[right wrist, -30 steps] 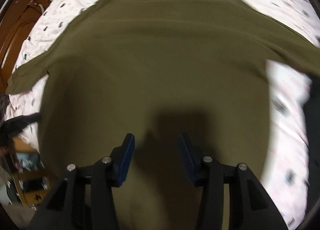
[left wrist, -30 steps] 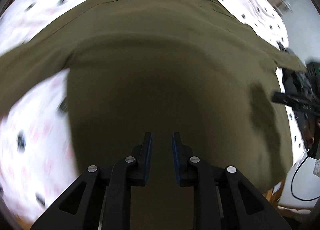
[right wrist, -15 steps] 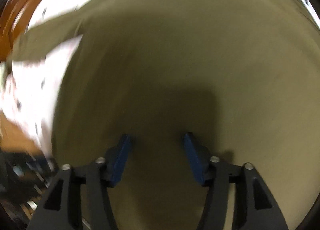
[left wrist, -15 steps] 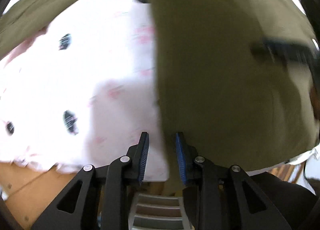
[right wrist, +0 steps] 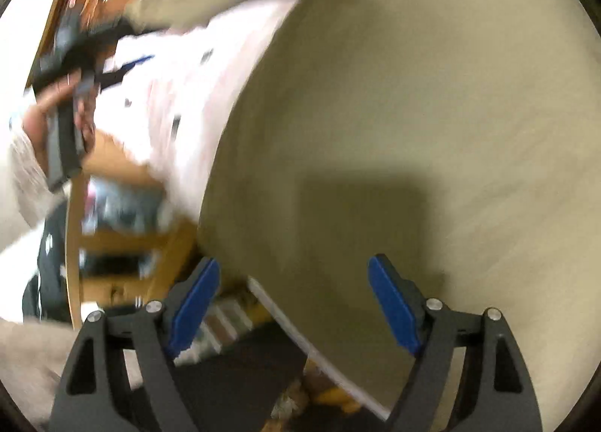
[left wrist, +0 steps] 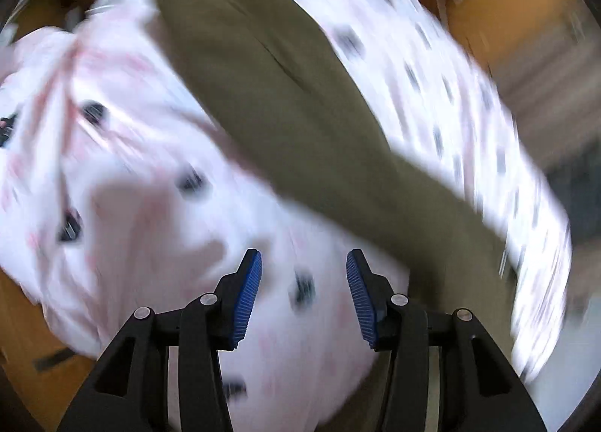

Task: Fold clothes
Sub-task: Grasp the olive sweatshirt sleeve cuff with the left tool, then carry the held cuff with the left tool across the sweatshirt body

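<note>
Bed [left wrist: 443, 101]: carrying everything; a wide soft surface under a white sheet printed with small dark and pink marks, the sheet rumpling into ridges toward its upper left corner in the left wrist view.
Garment [right wrist: 413, 101]: an olive-green top lying spread flat on the sheet; in the right wrist view its body is filling most of the frame, its bottom hem running along the bed's near edge and one side edge slanting up to the sleeve.
Sleeve [left wrist: 300, 101]: lying as a long olive band slanting across the patterned sheet, with a seam line showing along it.
Handling: judged light, limp and non-fragile; matte knit cloth that is likely draping and creasing instead of holding a line, gripping the ribbed pads well.
Where to take hold: probably at the hem corner by the bed's near edge and at the sleeve's end or shoulder seam, pinching a single edge.
Left gripper [left wrist: 303, 295]: hanging over bare sheet just beside the sleeve; its jaws have just been opening and are standing partly apart with nothing between them.
Right gripper [right wrist: 296, 313]: hanging over the hem corner at the bed's near edge; its jaws have just been opening and are standing wide, the blue ribbed pads pressing on nothing.
Blur: both views are smearing, so fine weave is not readable.
</note>
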Demonstrator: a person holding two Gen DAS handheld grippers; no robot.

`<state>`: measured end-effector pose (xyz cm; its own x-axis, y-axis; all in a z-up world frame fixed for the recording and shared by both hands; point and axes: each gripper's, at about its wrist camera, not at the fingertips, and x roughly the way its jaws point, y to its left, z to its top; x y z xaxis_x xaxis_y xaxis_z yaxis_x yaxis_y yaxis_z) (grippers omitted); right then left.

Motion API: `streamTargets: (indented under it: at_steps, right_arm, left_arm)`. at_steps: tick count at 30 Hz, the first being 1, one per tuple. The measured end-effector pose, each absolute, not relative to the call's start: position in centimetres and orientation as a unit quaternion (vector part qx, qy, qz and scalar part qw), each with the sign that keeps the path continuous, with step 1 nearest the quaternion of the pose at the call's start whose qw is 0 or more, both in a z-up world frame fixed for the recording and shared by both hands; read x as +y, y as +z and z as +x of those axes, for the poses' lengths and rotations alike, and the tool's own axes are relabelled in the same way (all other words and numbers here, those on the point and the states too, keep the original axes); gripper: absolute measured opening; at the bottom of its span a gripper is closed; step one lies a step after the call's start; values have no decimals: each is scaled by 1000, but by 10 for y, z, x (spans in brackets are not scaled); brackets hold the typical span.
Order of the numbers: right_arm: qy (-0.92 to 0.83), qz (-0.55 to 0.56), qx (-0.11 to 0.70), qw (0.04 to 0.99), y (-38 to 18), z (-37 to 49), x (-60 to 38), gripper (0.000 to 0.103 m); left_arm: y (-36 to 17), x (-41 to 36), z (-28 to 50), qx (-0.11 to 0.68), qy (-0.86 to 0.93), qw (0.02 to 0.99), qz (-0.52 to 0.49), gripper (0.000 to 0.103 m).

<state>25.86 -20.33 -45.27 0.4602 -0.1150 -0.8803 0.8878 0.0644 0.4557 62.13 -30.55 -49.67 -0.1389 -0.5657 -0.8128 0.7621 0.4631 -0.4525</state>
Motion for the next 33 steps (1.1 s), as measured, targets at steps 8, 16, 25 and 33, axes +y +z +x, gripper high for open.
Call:
streamTargets:
  at_steps: [8, 16, 25, 33]
  right_arm:
    - [-405, 528, 340, 665, -430, 253, -226, 83]
    - [-379, 544, 353, 660, -451, 280, -228, 83]
    - [-366, 545, 349, 668, -452, 295, -239, 83]
    - [-377, 546, 329, 672, -442, 282, -245, 83]
  left_arm:
    - [-494, -333, 710, 534, -515, 670, 14, 43]
    - [-495, -359, 734, 539, -533, 652, 6, 43]
    - [-494, -363, 742, 551, -533, 642, 5, 7]
    - [-463, -367, 718, 532, -566, 629, -3, 7]
